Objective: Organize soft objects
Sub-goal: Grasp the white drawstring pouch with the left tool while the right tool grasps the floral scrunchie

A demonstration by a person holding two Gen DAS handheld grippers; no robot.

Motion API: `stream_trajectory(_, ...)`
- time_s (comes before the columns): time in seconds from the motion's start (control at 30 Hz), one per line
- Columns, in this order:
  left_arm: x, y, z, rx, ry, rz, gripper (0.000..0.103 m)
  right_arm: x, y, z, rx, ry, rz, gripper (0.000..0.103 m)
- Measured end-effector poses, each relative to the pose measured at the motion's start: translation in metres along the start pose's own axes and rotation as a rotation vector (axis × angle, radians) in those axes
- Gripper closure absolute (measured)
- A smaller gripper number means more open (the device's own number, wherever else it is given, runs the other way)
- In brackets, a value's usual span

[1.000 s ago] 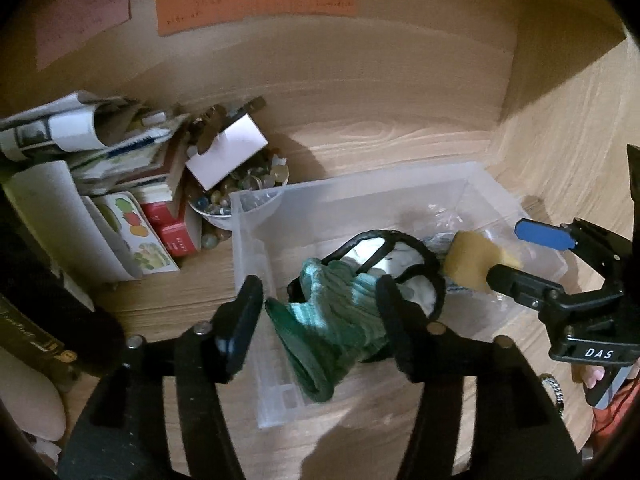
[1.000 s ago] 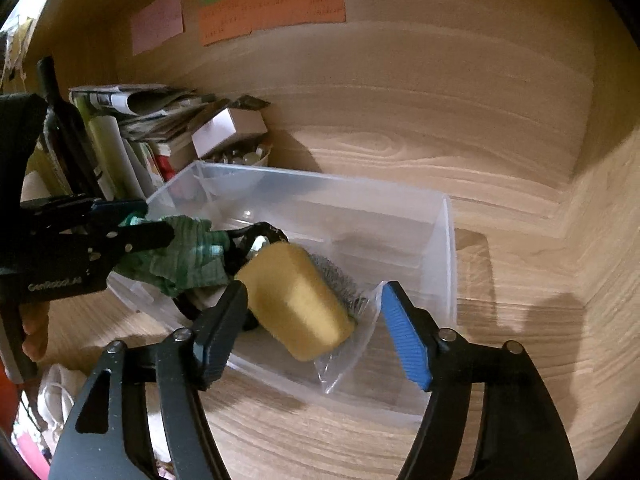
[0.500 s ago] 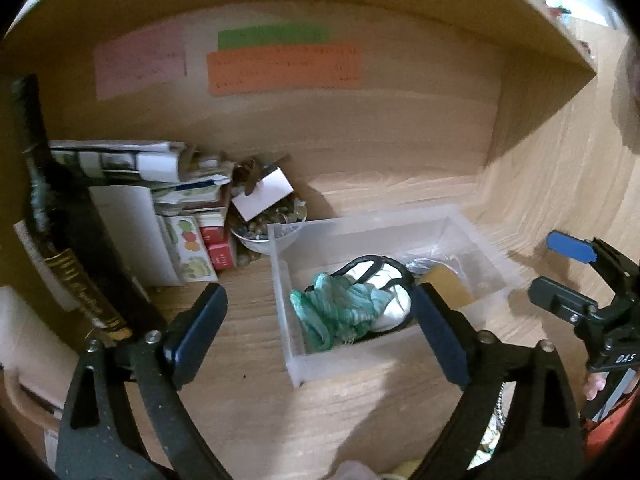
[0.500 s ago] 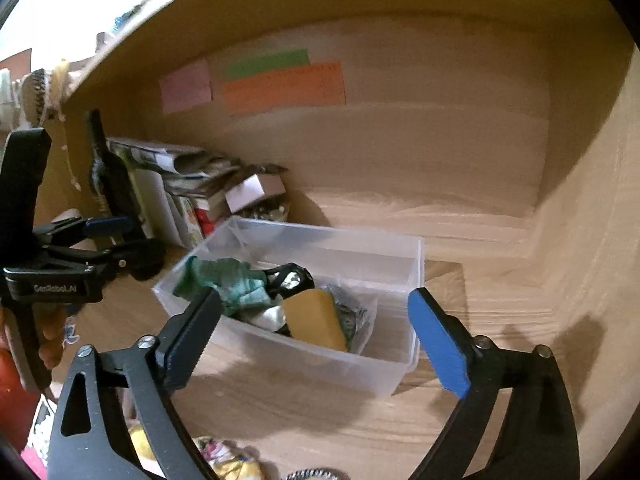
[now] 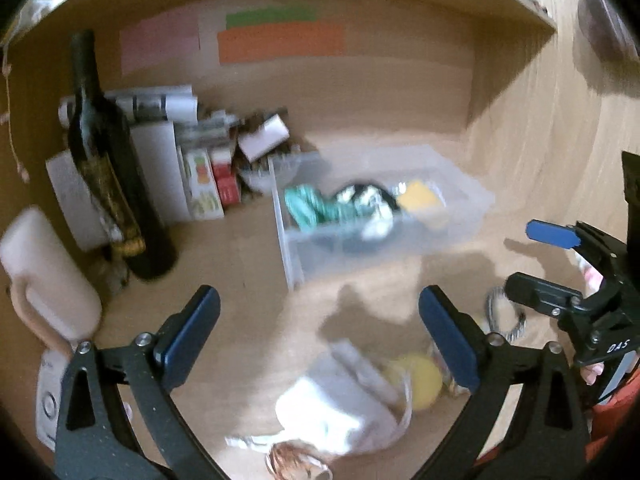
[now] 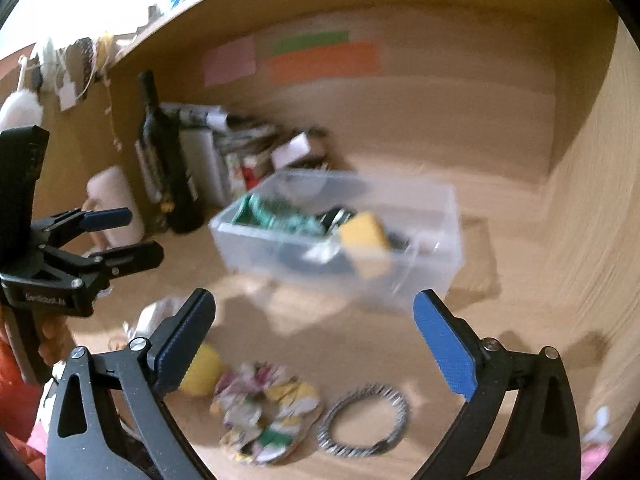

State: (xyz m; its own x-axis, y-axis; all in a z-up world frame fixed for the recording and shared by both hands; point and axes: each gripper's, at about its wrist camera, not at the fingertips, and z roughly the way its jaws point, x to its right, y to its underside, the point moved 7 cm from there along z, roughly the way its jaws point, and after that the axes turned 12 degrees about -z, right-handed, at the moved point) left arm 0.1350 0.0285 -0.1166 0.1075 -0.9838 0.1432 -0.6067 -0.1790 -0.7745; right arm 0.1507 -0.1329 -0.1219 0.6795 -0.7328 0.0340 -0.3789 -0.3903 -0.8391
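A clear plastic bin (image 5: 476,196) (image 6: 448,216) on the wooden desk holds a green cloth (image 5: 308,204) (image 6: 276,216), a black-and-white soft item (image 5: 368,200) and a yellow sponge (image 5: 418,196) (image 6: 364,232). My left gripper (image 5: 320,336) is open and empty, well in front of the bin. My right gripper (image 6: 316,340) is open and empty too. On the desk near me lie a yellow ball (image 5: 420,380) (image 6: 200,368), a white cloth (image 5: 332,408), a patterned cloth (image 6: 268,412) and a striped hair band (image 6: 364,420).
A dark wine bottle (image 5: 108,168) (image 6: 168,160), a white jug (image 5: 44,280), papers and boxes (image 5: 200,176) stand left of the bin. Coloured notes (image 5: 280,40) hang on the back wall. A wooden side wall (image 6: 592,200) closes the right.
Both grippers let go of the green cloth and the sponge in the bin, opened, and drew back toward me. The loose items on the near desk came into view.
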Motion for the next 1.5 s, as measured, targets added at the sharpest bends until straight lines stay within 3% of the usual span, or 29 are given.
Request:
stream_trajectory(0.4,-0.013,0.066,0.016,-0.099,-0.054,-0.032,0.002,-0.037,0.053,0.030,-0.121,-0.111,-0.009,0.004)
stream_trajectory(0.67,-0.023,0.075,0.022,-0.097,-0.030,-0.086,0.003,-0.049,0.057,0.044,-0.157,-0.154,-0.043,0.026)
stream_trajectory(0.8,-0.021,0.078,0.029,-0.121,0.005,-0.088,0.028,-0.047,0.060,0.047,-0.175,-0.131,-0.046,0.036)
stream_trajectory(0.87,-0.020,0.080,0.033,-0.135,0.011,-0.089,0.032,-0.044,0.059,0.046,-0.177,-0.121,-0.043,0.044)
stream_trajectory(1.07,-0.016,0.078,0.034,-0.122,-0.001,-0.055,0.059,-0.035,0.059,0.045,-0.182,-0.098,-0.033,0.076)
stream_trajectory(1.13,-0.016,0.075,0.033,-0.115,-0.019,-0.051,0.070,-0.032,0.058,0.044,-0.178,-0.109,-0.014,0.079)
stream_trajectory(1.5,-0.008,0.025,0.007,0.015,-0.019,-0.016,0.072,-0.016,0.021,0.021,-0.060,-0.078,-0.006,0.082)
